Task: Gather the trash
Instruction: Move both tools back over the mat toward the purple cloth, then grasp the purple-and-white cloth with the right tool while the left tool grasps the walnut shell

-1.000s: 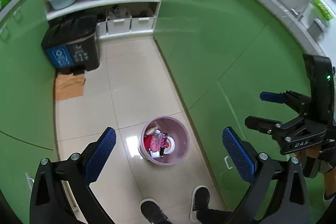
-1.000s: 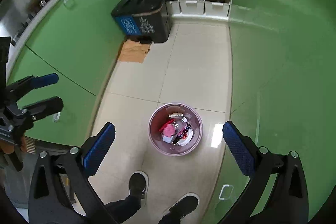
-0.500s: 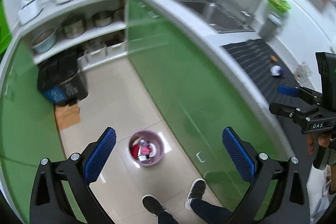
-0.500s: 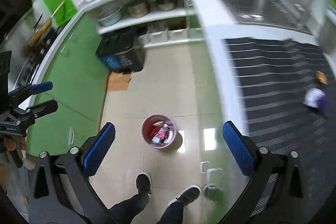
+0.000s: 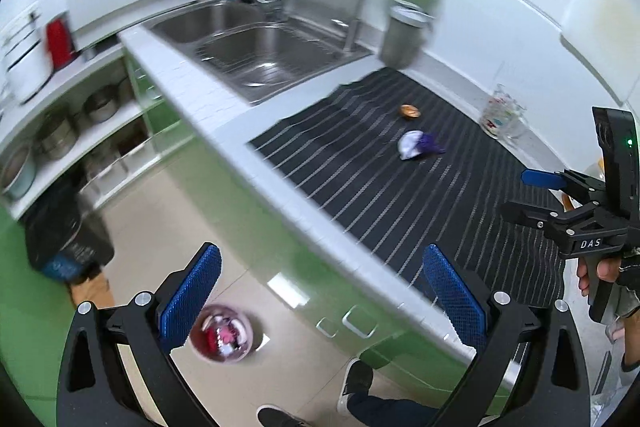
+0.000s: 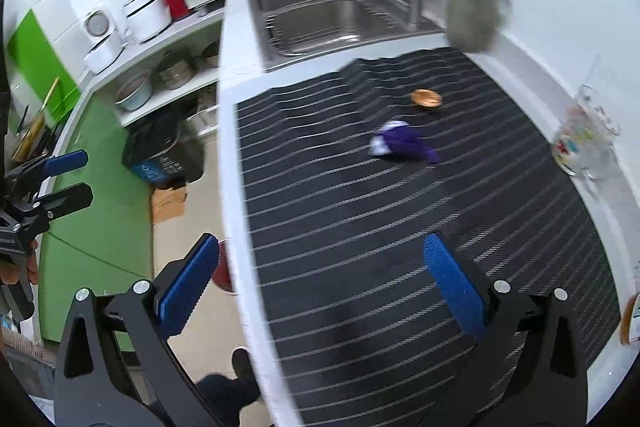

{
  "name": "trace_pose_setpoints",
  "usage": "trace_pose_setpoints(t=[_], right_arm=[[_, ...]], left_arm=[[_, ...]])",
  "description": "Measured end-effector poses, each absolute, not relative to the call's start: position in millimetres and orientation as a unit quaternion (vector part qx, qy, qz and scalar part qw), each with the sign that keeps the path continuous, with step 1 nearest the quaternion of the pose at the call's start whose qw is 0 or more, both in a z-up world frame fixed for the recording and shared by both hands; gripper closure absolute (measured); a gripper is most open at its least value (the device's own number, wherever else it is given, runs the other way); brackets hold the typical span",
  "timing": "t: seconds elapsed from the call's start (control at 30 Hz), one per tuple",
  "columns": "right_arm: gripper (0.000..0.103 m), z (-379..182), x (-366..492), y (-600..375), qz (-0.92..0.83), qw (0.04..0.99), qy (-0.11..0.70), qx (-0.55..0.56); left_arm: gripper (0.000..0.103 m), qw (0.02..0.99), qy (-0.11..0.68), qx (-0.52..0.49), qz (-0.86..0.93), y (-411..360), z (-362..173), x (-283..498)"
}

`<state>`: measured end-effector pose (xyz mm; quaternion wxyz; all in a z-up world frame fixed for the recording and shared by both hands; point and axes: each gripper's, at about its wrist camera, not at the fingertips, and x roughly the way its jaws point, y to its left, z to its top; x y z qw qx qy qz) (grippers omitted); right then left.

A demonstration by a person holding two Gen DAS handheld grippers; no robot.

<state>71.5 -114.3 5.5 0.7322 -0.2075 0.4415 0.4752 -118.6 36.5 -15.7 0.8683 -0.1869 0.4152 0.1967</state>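
On striped mat [image 6: 400, 227]: purple wrapper [image 6: 402, 143], orange peel [image 6: 426, 98].

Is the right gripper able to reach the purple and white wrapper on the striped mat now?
Probably yes. The right gripper is open and points over the striped mat toward the purple and white wrapper; only bare mat lies between them.
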Motion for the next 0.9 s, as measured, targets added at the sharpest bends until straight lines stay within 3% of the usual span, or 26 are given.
trace_pose_setpoints(t=[0.37,0.9], right_arm=[[0.003,-10.9,127.9,-98.4,0.459,0.732,0.46,-0.206],[0.003,-82.6,187.7,-6.7,0.435,0.712,0.504,-0.222]], left_arm=[[0.006,0.875,0.436,-0.155,0.145,42.0,-19.3,-25.4],[0.006,0.858,0.482,-0.15,0.097,102.9,-59.7,49.8]])
